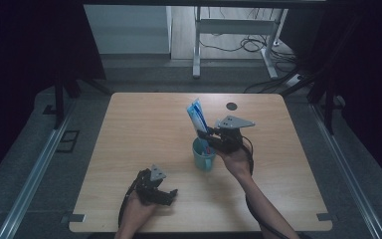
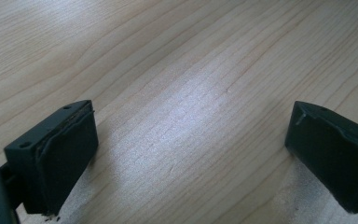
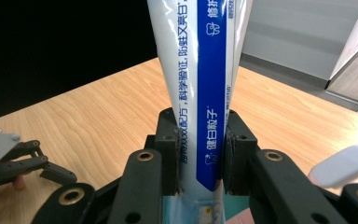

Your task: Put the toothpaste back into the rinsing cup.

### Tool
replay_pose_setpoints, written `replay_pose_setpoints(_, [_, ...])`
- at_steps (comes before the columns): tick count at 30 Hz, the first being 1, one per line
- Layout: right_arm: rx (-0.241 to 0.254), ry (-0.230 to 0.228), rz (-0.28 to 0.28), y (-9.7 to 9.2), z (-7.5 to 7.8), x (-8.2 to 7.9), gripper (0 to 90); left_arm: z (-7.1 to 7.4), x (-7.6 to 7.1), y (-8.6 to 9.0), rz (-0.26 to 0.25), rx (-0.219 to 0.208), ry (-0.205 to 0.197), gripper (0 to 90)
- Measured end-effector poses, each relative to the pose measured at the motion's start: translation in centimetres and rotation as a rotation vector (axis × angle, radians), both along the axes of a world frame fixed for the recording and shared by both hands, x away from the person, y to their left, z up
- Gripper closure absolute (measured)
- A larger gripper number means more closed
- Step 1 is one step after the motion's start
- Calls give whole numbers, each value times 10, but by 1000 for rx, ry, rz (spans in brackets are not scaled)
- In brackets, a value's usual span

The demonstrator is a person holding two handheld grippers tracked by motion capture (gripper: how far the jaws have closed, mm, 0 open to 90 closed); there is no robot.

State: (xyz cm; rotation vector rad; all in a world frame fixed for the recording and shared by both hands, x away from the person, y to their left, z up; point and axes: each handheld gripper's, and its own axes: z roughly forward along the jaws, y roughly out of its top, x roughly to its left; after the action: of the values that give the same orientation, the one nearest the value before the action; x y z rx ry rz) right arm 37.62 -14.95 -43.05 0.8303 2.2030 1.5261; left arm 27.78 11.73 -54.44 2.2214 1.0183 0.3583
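We hold one toothpaste tube (image 3: 200, 93) upright, long axis vertical, lower end inside the single teal cup (image 1: 203, 155) mid-bench (image 1: 144, 144). Our right gripper's (image 3: 200, 154) jaws pinch it; our left gripper's (image 2: 186, 144) jaws gape empty.

We see a light wooden table (image 1: 144, 129) — a teal cup (image 1: 203, 158) stands near its middle; a dark round mark (image 1: 232, 106) lies by the far edge.

Lab: curtained test table (image 1: 144, 149), floor cables (image 1: 238, 46)
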Motion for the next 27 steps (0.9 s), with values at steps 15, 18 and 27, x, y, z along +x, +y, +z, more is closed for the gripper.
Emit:
replay_pose_setpoints(15, [-14, 34, -6, 2, -23, 4, 715, 0, 0, 0, 2, -3, -1, 25])
replay_pose_setpoints(18, [-17, 39, -3, 4, -28, 5, 714, 0, 0, 0, 2, -4, -1, 25])
replay_pose_setpoints(27, [-26, 49, 2, 6, -39, 6, 713, 0, 0, 0, 2, -3, 0, 25])
